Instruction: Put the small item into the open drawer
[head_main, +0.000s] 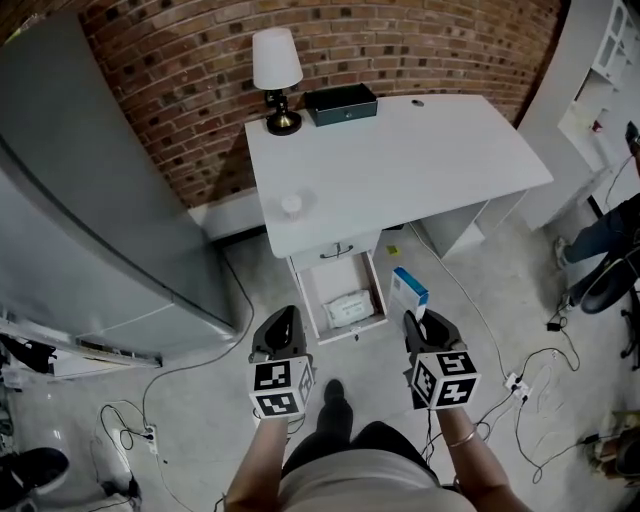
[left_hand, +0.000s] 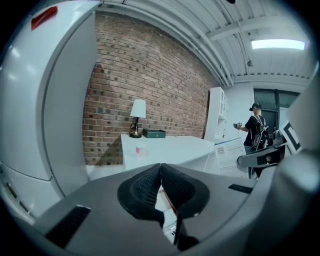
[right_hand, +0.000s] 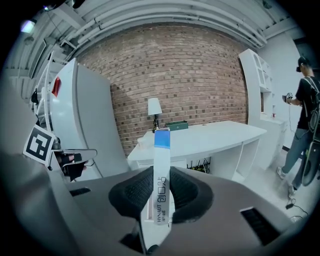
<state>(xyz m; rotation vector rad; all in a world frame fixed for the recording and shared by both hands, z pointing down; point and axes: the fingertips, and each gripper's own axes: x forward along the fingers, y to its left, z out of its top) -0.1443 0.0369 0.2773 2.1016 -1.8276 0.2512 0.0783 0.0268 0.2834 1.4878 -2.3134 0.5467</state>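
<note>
The right gripper (head_main: 415, 322) pinches the small box (head_main: 408, 290) — open drawer (head_main: 335, 278) at its ten o'clock. The left gripper (head_main: 285, 318) is pressed together.

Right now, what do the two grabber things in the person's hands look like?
The left gripper and right gripper are both grey, with rounded jaws lined by black bumpy pads. Each carries a white cube printed with black square markers. A thin bracelet circles the right wrist.

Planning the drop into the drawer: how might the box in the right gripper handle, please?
The box looks like thin card, so probably light and crushable. The right gripper pinches only its lower end, yet it stands straight: likely stiff.
</note>
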